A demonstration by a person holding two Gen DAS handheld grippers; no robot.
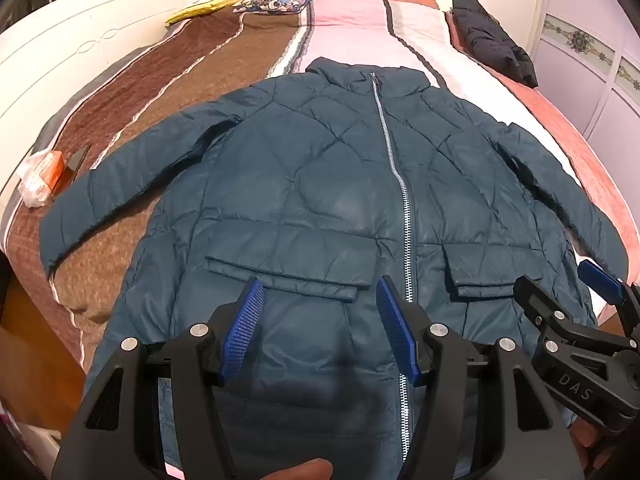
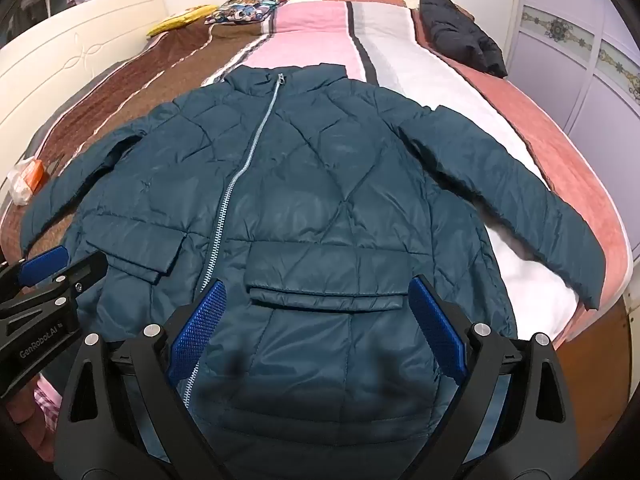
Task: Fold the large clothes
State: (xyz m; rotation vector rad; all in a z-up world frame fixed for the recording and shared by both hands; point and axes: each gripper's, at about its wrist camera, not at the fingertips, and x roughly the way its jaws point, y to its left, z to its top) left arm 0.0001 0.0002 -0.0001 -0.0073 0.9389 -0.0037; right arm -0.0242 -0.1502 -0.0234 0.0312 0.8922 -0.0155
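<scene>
Jackets: two; teal jacket (image 1: 320, 184) flat, zipped, black jacket (image 1: 494, 42) beyond its collar.
Grippers: two; left gripper (image 1: 320, 312) and right gripper (image 2: 316, 308) wide apart, holding nothing, over teal hem.

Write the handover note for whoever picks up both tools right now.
Left tool: open, empty, above the lower front of the teal puffer jacket, left of the zipper.
Right tool: open, empty, above the jacket's right pocket flap.
Jacket lies face up on the striped bed cover, zipped, both sleeves spread out, collar away from you.
Done: jacket laid flat. No fold yet.
Left: fold both sleeves in, then fold the body.
A folded black garment sits on the far right of the bed.
</scene>
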